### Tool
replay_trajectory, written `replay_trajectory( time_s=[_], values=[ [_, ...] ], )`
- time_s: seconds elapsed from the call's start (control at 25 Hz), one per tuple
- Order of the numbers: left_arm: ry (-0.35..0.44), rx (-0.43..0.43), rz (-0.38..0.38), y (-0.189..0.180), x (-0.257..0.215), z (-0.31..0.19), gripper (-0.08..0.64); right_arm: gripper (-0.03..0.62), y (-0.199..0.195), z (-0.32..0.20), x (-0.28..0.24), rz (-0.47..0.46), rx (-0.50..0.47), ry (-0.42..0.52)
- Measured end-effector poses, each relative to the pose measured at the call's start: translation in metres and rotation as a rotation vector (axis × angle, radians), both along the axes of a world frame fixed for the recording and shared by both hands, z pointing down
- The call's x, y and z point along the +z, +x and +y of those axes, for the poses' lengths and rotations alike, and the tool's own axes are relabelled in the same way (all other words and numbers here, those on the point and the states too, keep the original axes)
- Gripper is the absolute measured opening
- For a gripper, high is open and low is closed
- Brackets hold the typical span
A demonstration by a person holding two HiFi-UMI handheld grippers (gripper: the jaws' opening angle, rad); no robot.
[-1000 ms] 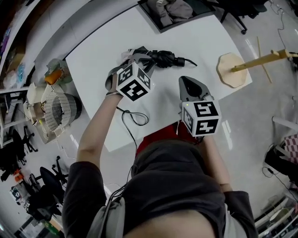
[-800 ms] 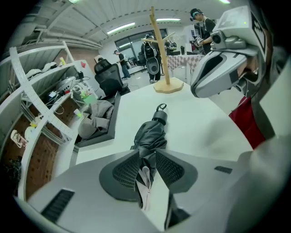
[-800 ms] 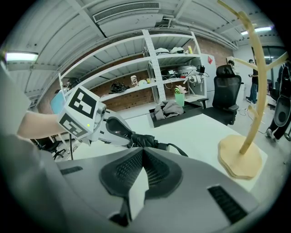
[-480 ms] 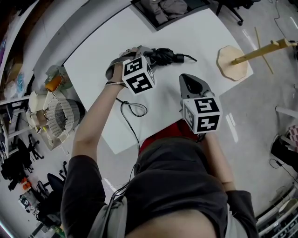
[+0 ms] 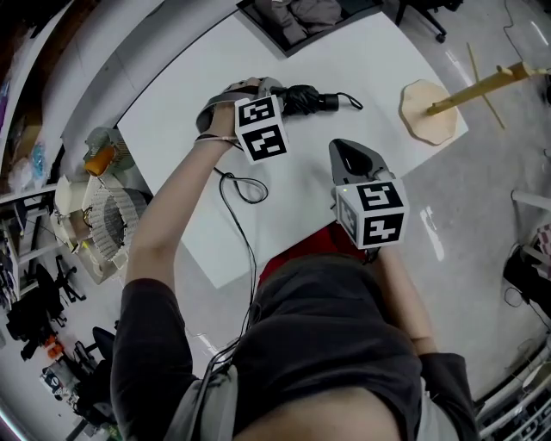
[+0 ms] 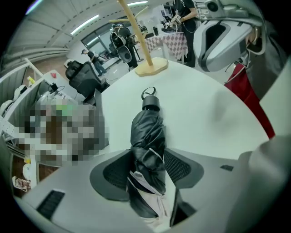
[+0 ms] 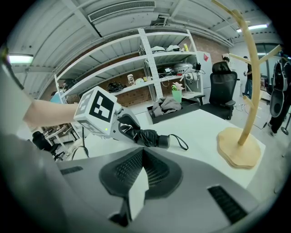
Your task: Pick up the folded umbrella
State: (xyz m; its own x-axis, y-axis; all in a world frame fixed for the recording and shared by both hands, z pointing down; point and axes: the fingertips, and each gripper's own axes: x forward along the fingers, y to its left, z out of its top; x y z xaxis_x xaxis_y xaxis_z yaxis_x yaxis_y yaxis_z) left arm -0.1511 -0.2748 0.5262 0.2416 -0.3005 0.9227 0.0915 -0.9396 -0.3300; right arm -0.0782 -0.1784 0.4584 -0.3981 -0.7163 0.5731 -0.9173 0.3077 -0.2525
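The folded black umbrella (image 5: 306, 99) lies on the white table (image 5: 379, 69) at its far side, with its strap loop to the right. My left gripper (image 5: 261, 91) points steeply down over the umbrella's left end. In the left gripper view the umbrella (image 6: 148, 136) runs up between the two wide-spread pads (image 6: 113, 172). The jaws are opening and do not press on it. My right gripper (image 5: 353, 155) hovers nearer the table's front, shut and empty. The right gripper view looks past its own shut jaws (image 7: 143, 152) to the umbrella (image 7: 148, 136) beyond.
A wooden coat stand's round base (image 5: 428, 112) sits at the table's right corner. A black tray of clothes (image 5: 301, 17) stands at the far edge. A thin cable loop (image 5: 245, 185) lies on the table by my left forearm. A wire cage (image 5: 103, 207) stands on the floor to the left.
My left gripper has rolled and shifted a little farther over the umbrella's end. The right gripper has stayed in place.
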Motion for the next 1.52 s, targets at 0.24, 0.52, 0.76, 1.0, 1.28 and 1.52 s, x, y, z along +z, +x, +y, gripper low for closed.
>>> replay_trajectory(
  time_s=[0.24,0.52,0.76,1.0,1.28,1.52],
  values=[
    [-0.047,0.013,-0.022,0.002,0.005,-0.003,0.235,0.018,0.004,-0.001,0.004,0.002,0.006,-0.009],
    [-0.041,0.091,-0.13,0.002,0.018,-0.014,0.236,0.018,0.004,-0.002,0.006,0.001,0.001,-0.025],
    [-0.117,0.083,-0.131,0.004,0.026,-0.017,0.253,0.018,0.01,-0.008,0.008,0.004,0.011,-0.026],
    [-0.195,0.093,-0.108,0.004,0.027,-0.016,0.255,0.018,0.009,-0.013,0.01,0.006,0.006,-0.034],
    [-0.229,0.108,-0.109,0.005,0.028,-0.016,0.255,0.018,0.004,-0.016,0.01,0.008,-0.014,-0.038],
    [-0.189,0.084,-0.078,0.003,0.025,-0.014,0.236,0.018,-0.003,-0.013,0.008,0.009,-0.021,-0.038]
  ],
)
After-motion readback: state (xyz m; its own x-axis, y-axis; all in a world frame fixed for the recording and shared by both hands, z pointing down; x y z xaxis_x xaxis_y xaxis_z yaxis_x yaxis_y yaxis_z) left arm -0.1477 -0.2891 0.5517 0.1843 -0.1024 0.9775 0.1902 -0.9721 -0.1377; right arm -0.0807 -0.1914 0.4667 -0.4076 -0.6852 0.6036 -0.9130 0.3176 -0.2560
